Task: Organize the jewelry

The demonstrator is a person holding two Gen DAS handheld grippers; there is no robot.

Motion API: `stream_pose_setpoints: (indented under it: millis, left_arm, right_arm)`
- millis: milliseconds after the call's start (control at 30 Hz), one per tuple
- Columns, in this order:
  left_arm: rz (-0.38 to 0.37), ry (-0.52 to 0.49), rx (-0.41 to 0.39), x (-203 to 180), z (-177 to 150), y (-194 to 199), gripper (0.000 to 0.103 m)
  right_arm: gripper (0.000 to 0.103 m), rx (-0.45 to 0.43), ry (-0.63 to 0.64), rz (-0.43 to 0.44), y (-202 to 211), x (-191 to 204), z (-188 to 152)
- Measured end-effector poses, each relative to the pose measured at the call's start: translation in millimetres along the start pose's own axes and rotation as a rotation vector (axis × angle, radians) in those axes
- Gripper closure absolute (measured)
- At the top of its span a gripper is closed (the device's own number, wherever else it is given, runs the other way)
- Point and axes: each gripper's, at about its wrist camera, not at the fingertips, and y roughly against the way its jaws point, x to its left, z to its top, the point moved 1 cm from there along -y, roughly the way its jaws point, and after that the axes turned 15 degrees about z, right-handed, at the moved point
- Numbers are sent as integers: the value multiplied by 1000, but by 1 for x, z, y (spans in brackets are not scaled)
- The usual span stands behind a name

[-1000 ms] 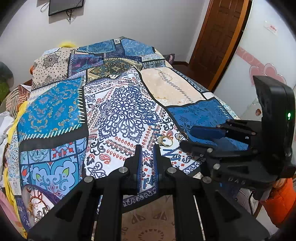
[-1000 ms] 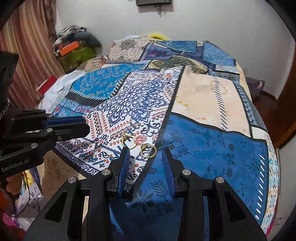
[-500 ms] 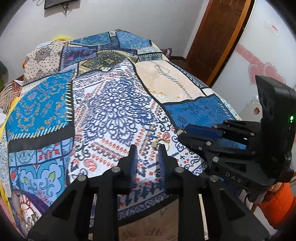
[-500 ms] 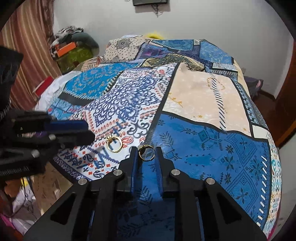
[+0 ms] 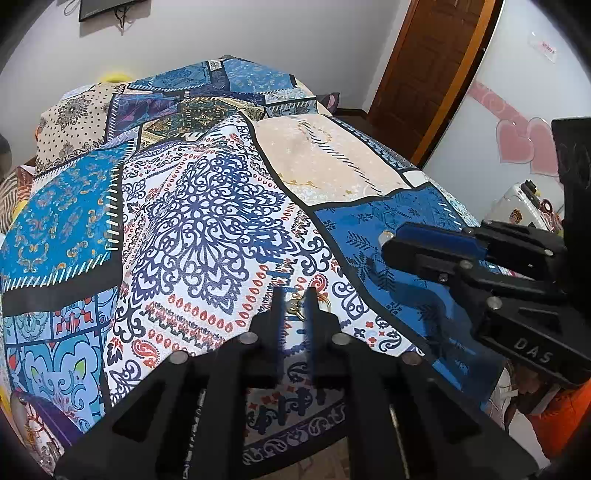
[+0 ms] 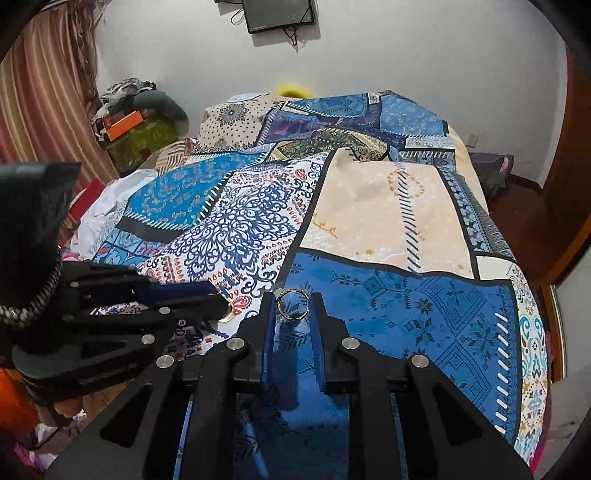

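A bed fills both views, covered by a patchwork bedspread [image 5: 207, 221] of blue, white and beige printed panels. Pale walls surround it. The right wrist view shows a wall-mounted screen [image 6: 280, 14] above the head of the bed, a striped curtain [image 6: 40, 110] at the left and a heap of clothes and boxes [image 6: 136, 118] in the corner beside it. The left wrist view shows instead a brown wooden door [image 5: 428, 74] and a white panel with pink hearts [image 5: 524, 144].

The left gripper [image 5: 295, 302] sits low over the white paisley panel near the foot edge, fingers narrowly parted around a gold hoop earring [image 5: 299, 304]; whether the pads actually touch it cannot be told. In the right wrist view this earring [image 6: 226, 314] shows at the left gripper's fingertips, resting on the fabric.

The right gripper [image 6: 292, 302] rests over the dark blue panel, fingers drawn in either side of a second gold hoop earring [image 6: 291, 304], which stands upright between the tips and appears pinched. The left wrist view shows the right gripper [image 5: 391, 242] from the side, its hoop mostly hidden, only a pale glint at the tip
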Motion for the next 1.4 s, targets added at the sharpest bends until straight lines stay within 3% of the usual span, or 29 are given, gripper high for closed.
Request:
stream_pose_setpoints:
  millis: [367, 633, 1033, 1400]
  left_arm:
    - [21, 34, -62, 24, -1, 36, 97]
    - [92, 96, -150, 66, -6, 85, 97]
    - [222, 227, -250, 151, -47, 154, 97]
    - [281, 319, -250, 202, -85, 172, 97]
  right_arm:
    - [87, -42, 54, 7, 11, 30, 19]
    - [87, -77, 96, 37, 10, 69, 28]
    - [87, -64, 179, 133, -21, 138, 37]
    - [87, -6, 247, 221, -63, 188, 36]
